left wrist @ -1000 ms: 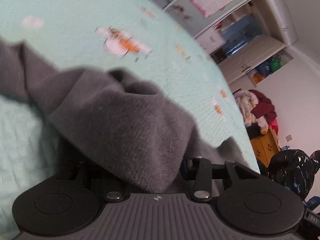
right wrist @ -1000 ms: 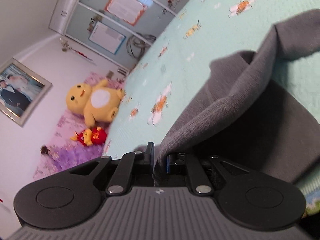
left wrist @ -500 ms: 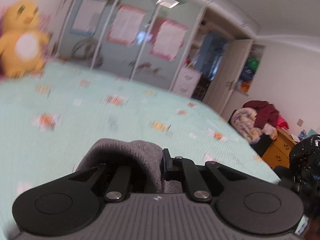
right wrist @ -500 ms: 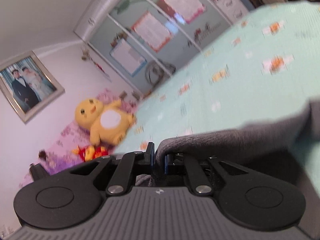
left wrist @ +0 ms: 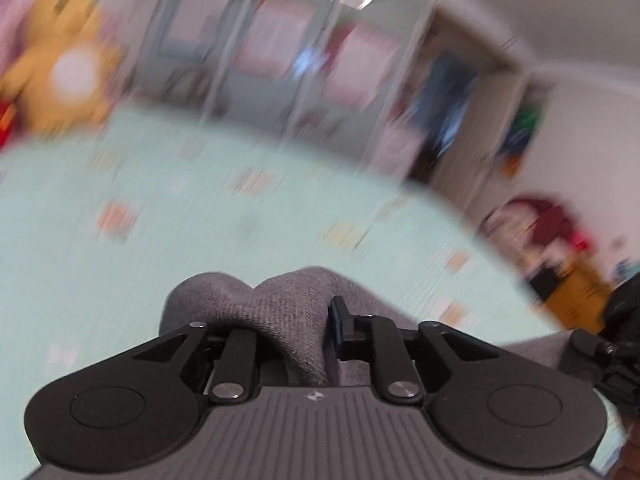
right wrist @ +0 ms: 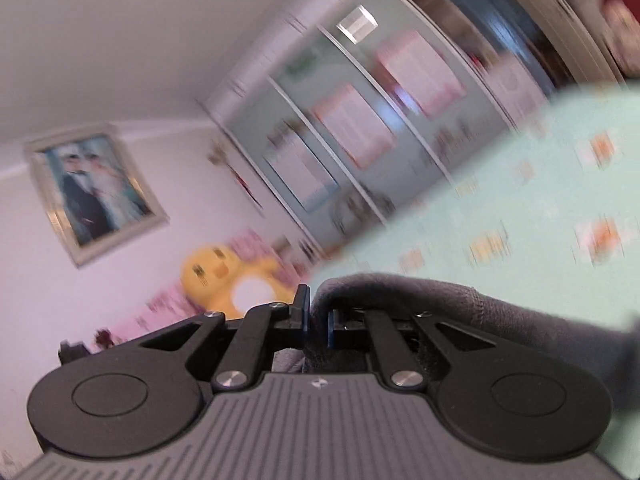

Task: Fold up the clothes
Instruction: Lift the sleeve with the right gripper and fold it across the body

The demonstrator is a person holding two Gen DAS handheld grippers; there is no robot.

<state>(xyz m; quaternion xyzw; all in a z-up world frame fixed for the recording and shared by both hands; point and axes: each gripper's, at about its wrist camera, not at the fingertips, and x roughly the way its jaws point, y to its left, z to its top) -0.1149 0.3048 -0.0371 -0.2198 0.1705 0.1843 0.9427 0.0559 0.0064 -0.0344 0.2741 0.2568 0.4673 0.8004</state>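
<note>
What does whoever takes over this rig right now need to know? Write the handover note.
Left tool: shut on the grey garment.
Right tool: shut on the same garment, at another edge.
The cloth is held above the mint bedspread; both views are motion-blurred.
Done: garment gripped at two points. No finished fold visible.
Left: probably lay it on the bed, fold, release.

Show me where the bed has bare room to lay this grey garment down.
Both the left gripper and the right gripper are shut on the grey garment. Ahead, the mint bedspread looks bare up to the wardrobe, though blurred. Crowded: the yellow plush toy at the head end, and the clothes pile beside the bed.
</note>
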